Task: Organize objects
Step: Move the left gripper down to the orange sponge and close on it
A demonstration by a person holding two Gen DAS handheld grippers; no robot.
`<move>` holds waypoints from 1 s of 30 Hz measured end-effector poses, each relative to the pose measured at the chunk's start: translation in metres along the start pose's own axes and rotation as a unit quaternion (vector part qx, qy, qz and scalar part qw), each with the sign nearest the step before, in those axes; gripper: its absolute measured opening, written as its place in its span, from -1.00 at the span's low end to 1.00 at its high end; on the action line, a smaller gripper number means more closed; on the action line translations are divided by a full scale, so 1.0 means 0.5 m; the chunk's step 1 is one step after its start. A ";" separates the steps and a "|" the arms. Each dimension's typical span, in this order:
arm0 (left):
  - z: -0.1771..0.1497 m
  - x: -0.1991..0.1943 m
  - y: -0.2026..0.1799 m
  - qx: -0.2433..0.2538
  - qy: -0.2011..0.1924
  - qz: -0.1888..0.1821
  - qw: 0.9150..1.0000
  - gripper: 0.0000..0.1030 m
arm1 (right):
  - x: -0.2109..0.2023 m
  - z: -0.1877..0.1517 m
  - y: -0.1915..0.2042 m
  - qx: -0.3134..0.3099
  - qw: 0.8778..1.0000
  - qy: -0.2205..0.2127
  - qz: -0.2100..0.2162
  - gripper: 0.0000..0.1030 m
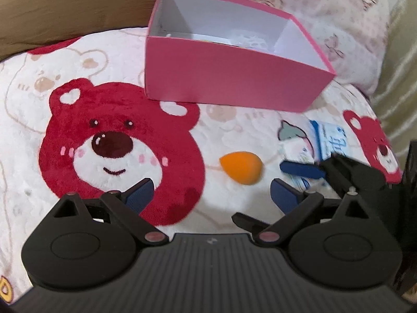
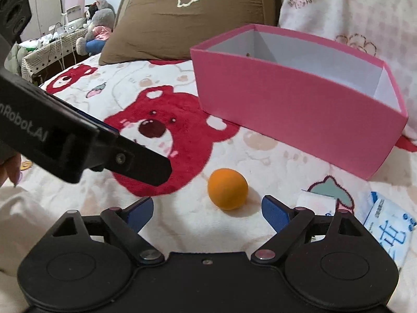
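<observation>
While both grippers are hanging above the bed, the pink box [image 1: 226,78] is sitting open-topped on the white blanket [image 1: 34,120] printed with red bears, its white inside showing some pale, lacy contents that are too blurred to make out. The left gripper [image 1: 211,195] is standing wide open with nothing between its blue pads, and it is pointing down at the blanket just short of the orange egg-shaped sponge [image 1: 241,167]. That sponge is lying on the blanket in front of the box, well apart from it, near the muzzle of the large red bear. To the right of the sponge, a blue-and-white packet [image 1: 329,140] and a small white packet [image 1: 297,154] are lying close together; whether they are touching is hard to tell. The right gripper [image 2: 207,212] is also standing wide open and holding nothing, with the sponge lying just beyond its fingertips, slightly towards the right finger. In the right wrist view the black body of the left gripper is reaching in from the left edge. A brown pillow [image 2: 182,18] is leaning behind the box
</observation>
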State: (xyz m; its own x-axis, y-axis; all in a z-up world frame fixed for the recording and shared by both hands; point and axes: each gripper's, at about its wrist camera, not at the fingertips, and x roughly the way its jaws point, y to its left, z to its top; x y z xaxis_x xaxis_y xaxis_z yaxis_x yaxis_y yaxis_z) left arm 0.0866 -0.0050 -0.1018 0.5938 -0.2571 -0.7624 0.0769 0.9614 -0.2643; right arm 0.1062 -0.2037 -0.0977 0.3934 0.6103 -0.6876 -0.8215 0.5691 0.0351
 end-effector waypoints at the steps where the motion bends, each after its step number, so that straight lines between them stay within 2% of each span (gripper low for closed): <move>1: 0.000 0.007 0.004 -0.008 -0.004 -0.004 1.000 0.86 | 0.007 -0.005 0.000 -0.003 1.000 -0.001 -0.004 0.73; 5: -0.003 0.038 0.008 -0.013 -0.007 0.001 1.000 0.86 | 0.023 -0.020 -0.002 -0.007 1.000 -0.009 -0.009 0.69; 8: -0.010 0.053 -0.001 0.002 -0.014 -0.017 1.000 0.86 | 0.031 -0.023 -0.003 -0.003 1.000 -0.013 -0.013 0.67; 14: -0.016 0.069 -0.037 0.045 -0.039 -0.010 0.998 0.79 | 0.039 -0.025 -0.010 0.004 1.000 -0.025 -0.008 0.67; 16: -0.014 0.081 -0.045 0.050 -0.031 -0.008 0.998 0.64 | 0.043 -0.027 -0.013 0.009 1.000 -0.029 -0.003 0.65; 18: -0.013 0.096 -0.049 0.048 -0.011 -0.014 0.999 0.46 | 0.050 -0.027 -0.015 0.014 0.999 -0.029 -0.001 0.49; 20: -0.018 0.106 -0.051 0.047 -0.006 -0.014 0.999 0.37 | 0.060 -0.026 -0.012 0.014 1.000 -0.022 -0.010 0.35; 25: -0.017 0.121 -0.047 0.029 -0.010 -0.019 0.999 0.17 | 0.073 -0.028 -0.014 0.027 0.999 -0.028 -0.013 0.28; 27: -0.010 0.126 -0.041 0.013 -0.007 -0.032 0.999 -0.09 | 0.071 -0.031 -0.022 0.036 0.999 -0.031 -0.012 0.16; 29: -0.003 0.134 -0.038 -0.005 0.012 -0.054 0.998 -0.34 | 0.071 -0.032 -0.031 0.044 0.998 -0.030 -0.012 -0.09; 30: -0.001 0.132 -0.040 -0.008 0.009 -0.052 0.999 -0.34 | 0.070 -0.029 -0.030 0.046 0.998 -0.027 -0.015 -0.17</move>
State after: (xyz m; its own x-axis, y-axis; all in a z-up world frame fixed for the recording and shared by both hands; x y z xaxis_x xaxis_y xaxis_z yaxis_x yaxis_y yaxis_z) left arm 0.1240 -0.0413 -0.1470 0.5686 -0.3566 -0.7413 0.1243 0.9281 -0.3511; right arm 0.1262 -0.1990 -0.1327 0.4414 0.6198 -0.6489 -0.7689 0.6340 0.0826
